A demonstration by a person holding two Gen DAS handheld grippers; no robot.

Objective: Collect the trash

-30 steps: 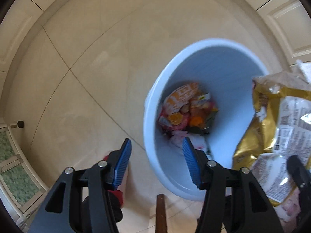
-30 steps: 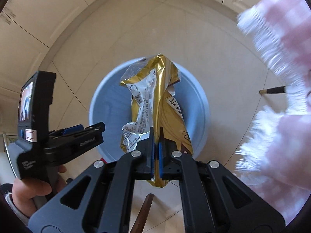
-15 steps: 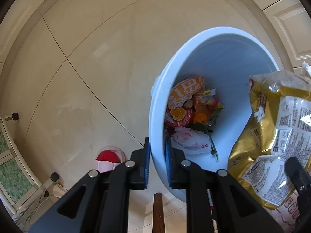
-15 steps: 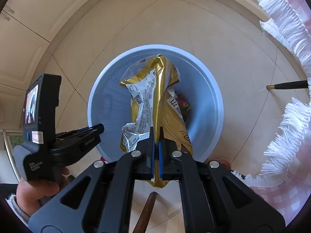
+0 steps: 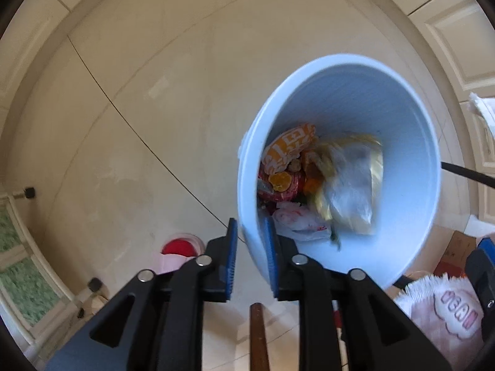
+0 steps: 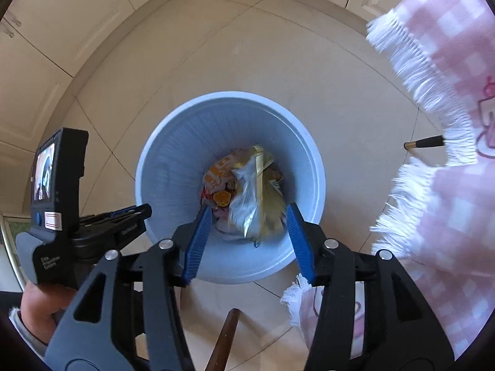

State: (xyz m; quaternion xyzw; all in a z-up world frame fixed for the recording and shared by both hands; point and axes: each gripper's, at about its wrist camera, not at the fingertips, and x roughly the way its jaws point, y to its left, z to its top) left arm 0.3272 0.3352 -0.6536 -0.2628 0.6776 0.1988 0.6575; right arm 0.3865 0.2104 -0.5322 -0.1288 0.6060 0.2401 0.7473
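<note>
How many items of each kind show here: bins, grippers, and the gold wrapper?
Blue bin: 1
Grippers: 2, left gripper shut on the bin rim, right gripper open
Gold wrapper: 1, lying inside the bin
Total: 4

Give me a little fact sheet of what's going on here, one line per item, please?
left gripper: shut on the near rim of the blue bin, tilting it
right gripper: open, empty, above the bin
gold snack bag: inside the bin, blurred, on the other trash
other trash: orange and red wrappers, white bag
floor: beige tiles
pink checked cloth: fringed, at right
</note>
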